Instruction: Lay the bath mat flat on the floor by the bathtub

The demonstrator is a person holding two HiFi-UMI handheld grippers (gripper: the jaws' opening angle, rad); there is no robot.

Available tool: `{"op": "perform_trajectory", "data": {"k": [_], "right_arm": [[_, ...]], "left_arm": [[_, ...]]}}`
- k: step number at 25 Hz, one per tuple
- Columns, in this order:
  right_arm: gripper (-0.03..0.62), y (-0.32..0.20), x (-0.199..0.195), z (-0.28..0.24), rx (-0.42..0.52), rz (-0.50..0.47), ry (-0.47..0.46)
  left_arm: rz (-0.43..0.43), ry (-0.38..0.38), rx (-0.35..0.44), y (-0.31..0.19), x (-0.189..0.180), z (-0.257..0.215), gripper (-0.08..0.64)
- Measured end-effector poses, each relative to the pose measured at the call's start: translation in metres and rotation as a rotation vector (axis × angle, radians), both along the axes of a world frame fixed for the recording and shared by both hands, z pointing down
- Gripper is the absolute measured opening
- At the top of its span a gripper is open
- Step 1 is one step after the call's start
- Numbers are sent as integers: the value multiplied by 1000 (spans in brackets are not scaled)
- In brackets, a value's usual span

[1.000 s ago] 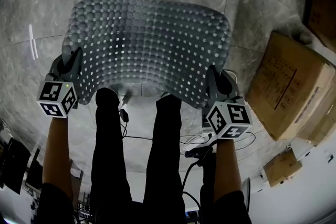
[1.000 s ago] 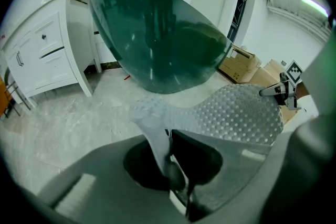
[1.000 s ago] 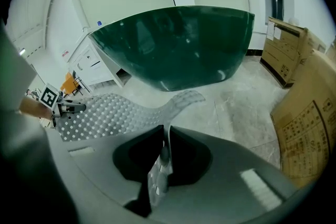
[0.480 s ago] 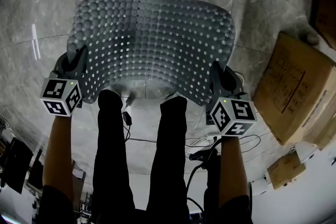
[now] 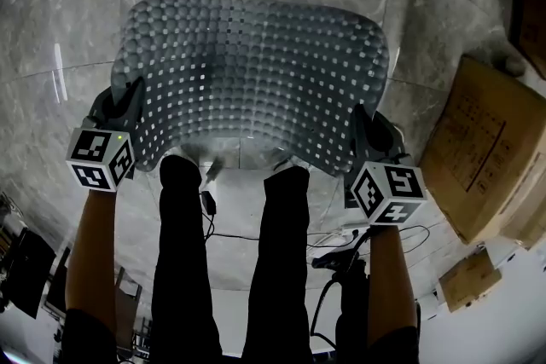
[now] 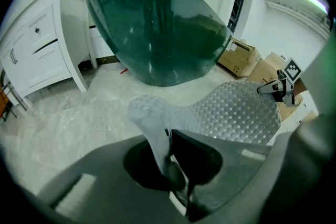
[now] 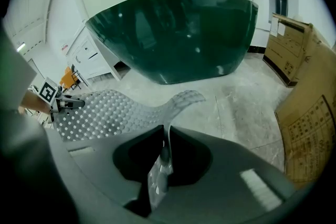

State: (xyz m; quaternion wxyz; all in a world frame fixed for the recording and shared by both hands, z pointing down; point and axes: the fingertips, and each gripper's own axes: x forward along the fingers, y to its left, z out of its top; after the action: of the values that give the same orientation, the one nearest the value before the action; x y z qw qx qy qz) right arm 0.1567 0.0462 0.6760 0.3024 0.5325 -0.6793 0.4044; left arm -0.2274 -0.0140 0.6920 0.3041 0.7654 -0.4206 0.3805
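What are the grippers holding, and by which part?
The mat, spread between them: left gripper pinches its near left corner, right gripper its near right corner.

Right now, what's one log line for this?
left claw: shut on bath mat | right claw: shut on bath mat | bath mat: curved, not flat

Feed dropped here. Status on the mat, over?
Left gripper, right gripper shut on bath mat corners. It sags, not yet flat. Bathtub ahead; cardboard box right, apart.

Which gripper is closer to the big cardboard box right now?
Right. The right gripper, shut on the bath mat, sits beside the cardboard box; the left gripper holds the mat's opposite side.
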Motion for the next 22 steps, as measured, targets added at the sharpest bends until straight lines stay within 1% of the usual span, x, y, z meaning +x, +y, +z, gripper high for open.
{"op": "perform_trajectory", "data": {"k": [6,19,22], "right_arm": [[47,-5,-5,11,-9,-24,7],[48,0,1,25,-25,-29,24],[48,1,0,33,-29,-39,29]], "left_arm": [[-1,-12,-20,-2,-3,15,25],[17,-24,-19,-4,-7,23,25],[19,-25,-21,-2,-9,31,25]]}}
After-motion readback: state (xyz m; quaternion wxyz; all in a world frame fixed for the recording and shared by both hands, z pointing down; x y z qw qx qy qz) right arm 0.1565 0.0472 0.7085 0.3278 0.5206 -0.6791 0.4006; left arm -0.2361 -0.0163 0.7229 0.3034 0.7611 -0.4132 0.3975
